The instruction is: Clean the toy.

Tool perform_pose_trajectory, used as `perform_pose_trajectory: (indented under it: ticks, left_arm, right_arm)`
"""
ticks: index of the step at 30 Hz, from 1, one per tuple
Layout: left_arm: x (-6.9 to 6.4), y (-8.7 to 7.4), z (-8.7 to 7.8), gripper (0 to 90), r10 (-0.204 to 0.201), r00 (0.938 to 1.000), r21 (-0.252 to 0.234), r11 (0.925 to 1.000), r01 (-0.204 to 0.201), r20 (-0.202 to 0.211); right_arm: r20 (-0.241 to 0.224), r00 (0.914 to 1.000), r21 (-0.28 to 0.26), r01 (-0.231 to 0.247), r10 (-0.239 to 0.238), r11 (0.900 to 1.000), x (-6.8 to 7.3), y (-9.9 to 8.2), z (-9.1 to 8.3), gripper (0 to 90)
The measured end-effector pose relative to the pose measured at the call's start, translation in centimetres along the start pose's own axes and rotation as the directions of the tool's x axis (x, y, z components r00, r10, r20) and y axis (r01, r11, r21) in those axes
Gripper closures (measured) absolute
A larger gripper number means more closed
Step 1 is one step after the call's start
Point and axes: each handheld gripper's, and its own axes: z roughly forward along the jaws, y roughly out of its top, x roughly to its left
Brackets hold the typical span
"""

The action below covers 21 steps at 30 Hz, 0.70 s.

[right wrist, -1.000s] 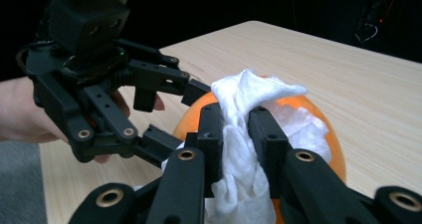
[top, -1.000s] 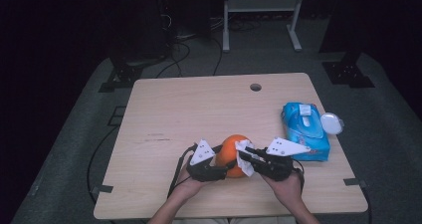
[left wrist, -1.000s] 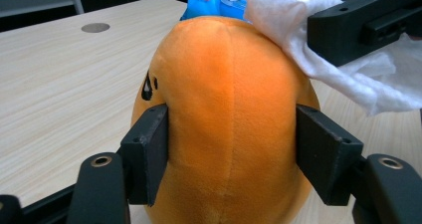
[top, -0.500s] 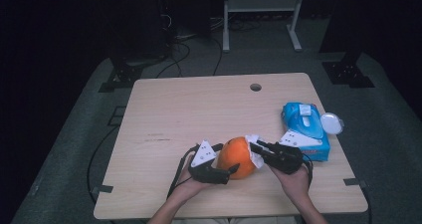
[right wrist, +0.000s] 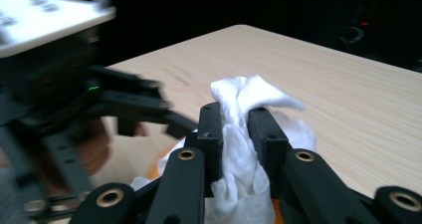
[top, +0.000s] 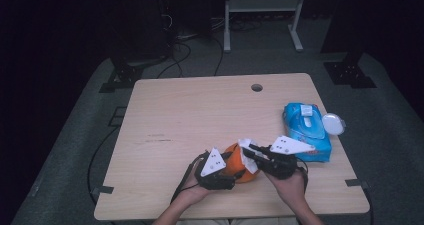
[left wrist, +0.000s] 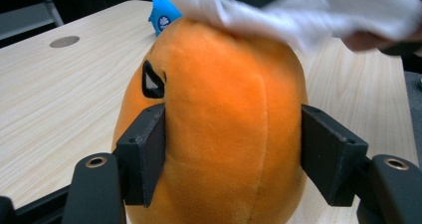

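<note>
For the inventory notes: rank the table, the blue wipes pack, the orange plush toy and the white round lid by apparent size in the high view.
1. table
2. blue wipes pack
3. orange plush toy, partly covered, so its place below the pack is unsure
4. white round lid

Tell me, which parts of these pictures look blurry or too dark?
High view: the room around the table is nearly black. Left gripper view: the orange plush toy is sharp, the white wipe above it smeared. Right gripper view: the left gripper is blurred, the wipe crisp.
</note>
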Motion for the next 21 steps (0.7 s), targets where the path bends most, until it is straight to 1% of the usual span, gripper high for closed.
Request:
perform_pose_trajectory:
  ticks: [1,2,4,5,6,7,8,9,10,11,12,13,16,18,19,20,21]
  left_arm:
    - [0.0,0.0,0.1,30.9,0.001,0.9999,-0.009,1.0,-0.001,0.011]
    - [0.1,0.0,0.1,28.5,-0.006,0.9999,-0.018,0.9998,0.006,0.015]
    - [0.3,-0.2,0.2,22.8,-0.037,0.9991,-0.035,0.9987,0.038,0.019]
    - [0.4,-0.4,0.3,19.9,-0.044,0.9989,-0.037,0.9983,0.045,0.016]
    - [0.4,-0.4,0.3,18.9,-0.044,0.9989,-0.037,0.9983,0.045,0.016]
    - [0.3,-0.5,0.4,18.5,-0.044,0.999,-0.038,0.9983,0.044,0.014]
    - [0.3,-0.5,0.5,18.5,-0.042,0.9991,-0.037,0.9984,0.042,0.01]
    - [0.1,-0.4,0.5,20.3,-0.023,0.9997,-0.02,0.9995,0.023,0.006]
    - [0.0,-0.3,0.4,24.1,-0.016,0.9999,-0.011,0.9998,0.016,0.004]
    - [-0.1,-0.2,0.3,27.7,-0.005,1.0,-0.003,1.0,0.005,-0.004]
    - [-0.1,-0.2,0.2,30.4,-0.007,1.0,0.001,1.0,0.007,-0.003]
    - [-0.1,-0.2,0.1,32.0,-0.009,1.0,0.002,1.0,0.009,0.004]
    - [0.1,-0.2,0.1,33.9,-0.025,0.9993,-0.006,0.9997,0.025,0.026]
    - [0.1,-0.3,0.2,33.9,-0.019,0.9992,-0.01,0.9998,0.019,0.034]
    - [0.1,-0.3,0.2,33.6,-0.019,0.9992,-0.01,0.9998,0.019,0.034]
    - [0.1,-0.3,0.2,32.4,-0.014,0.9987,-0.014,0.9998,0.014,0.049]
    - [0.2,-0.4,0.2,29.2,-0.017,0.9983,-0.019,0.9997,0.018,0.057]
  right_arm:
    - [0.035,0.999,-0.003,-0.028,0.028,0.9996,-1.2,-0.3,-0.5,76.5]
    - [0.041,0.9983,0.003,-0.042,0.042,0.9991,-1.6,-0.5,-0.6,76.5]
    - [0.04,0.9975,0.002,-0.058,0.057,0.9983,-2.0,-0.8,-0.7,76.5]
    - [0.038,0.9976,0.004,-0.058,0.057,0.9983,-1.8,-0.7,-0.7,76.5]
    - [0.038,0.9976,0.004,-0.058,0.057,0.9983,-1.8,-0.7,-0.7,76.5]
    - [0.005,0.9989,0.003,-0.047,0.047,0.9989,-1.1,-0.5,-0.5,76.5]
    - [0.005,0.9989,0.003,-0.047,0.047,0.9989,-1.1,-0.5,-0.5,76.5]
    - [-0.051,0.9985,0.009,-0.016,0.016,0.9998,0.2,-0.3,-0.1,76.3]
    - [-0.076,0.9971,0.019,0.004,-0.003,0.9998,0.8,-0.2,0.2,76.3]
    - [-0.087,0.9959,0.027,0.027,-0.025,0.9993,1.2,-0.2,0.5,76.3]
    - [-0.081,0.996,0.03,0.04,-0.038,0.9987,1.3,-0.1,0.6,76.3]
    - [-0.077,0.9966,0.029,0.033,-0.031,0.999,1.0,0.0,0.5,76.4]
    - [-0.031,0.9994,0.007,-0.014,0.014,0.9999,-0.5,-0.1,0.1,76.3]
    - [-0.007,0.9968,-0.006,-0.079,0.079,0.9968,-2.3,-0.6,-0.4,75.9]
    - [0.01,0.9956,-0.002,-0.093,0.093,0.9957,-3.0,-0.8,-0.6,75.9]
    - [0.032,0.9938,0.0,-0.106,0.106,0.9943,-3.6,-1.1,-0.8,75.9]
    - [0.044,0.9912,0.008,-0.126,0.125,0.992,-4.1,-1.4,-0.9,76.0]
